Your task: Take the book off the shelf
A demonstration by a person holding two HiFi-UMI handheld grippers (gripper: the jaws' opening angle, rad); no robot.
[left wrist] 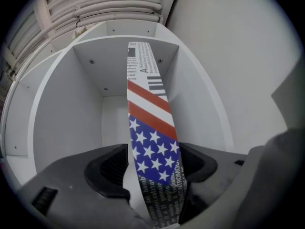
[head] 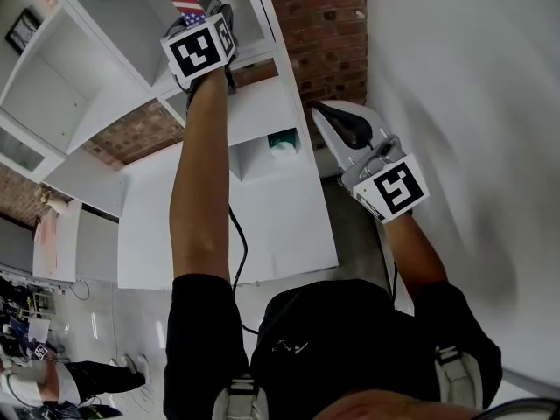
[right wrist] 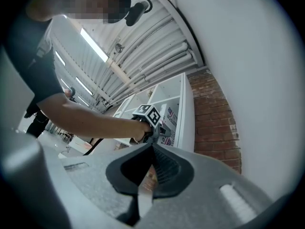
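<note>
**Book** [left wrist: 150, 128]: thin, stood on end in a cubby of the white shelf [left wrist: 62, 113], clear of both side walls. Long axis 6 to 12 o'clock in the left gripper view, top tipped slightly toward 11. Lower end between the jaws of the left claw [left wrist: 153, 168].

**Left claw:** spread wide, book edge-on in the gap. Right pad at or against the cover, left pad apparently clear at 9 o'clock. Judged not yet clamped.

**Right claw** [right wrist: 151, 168]: jaws together, nothing held. At 4 o'clock from the left claw in the head view, well apart from the shelf.

**Nearer claw:** left, by far.

**Coming move, judged:** squeeze across the thin dimension, then draw back toward 6.

**Look of the book:** white stars on blue low down, red and white diagonal stripes above, barcode and small print near the top, dark band with white print at the bottom.
</note>
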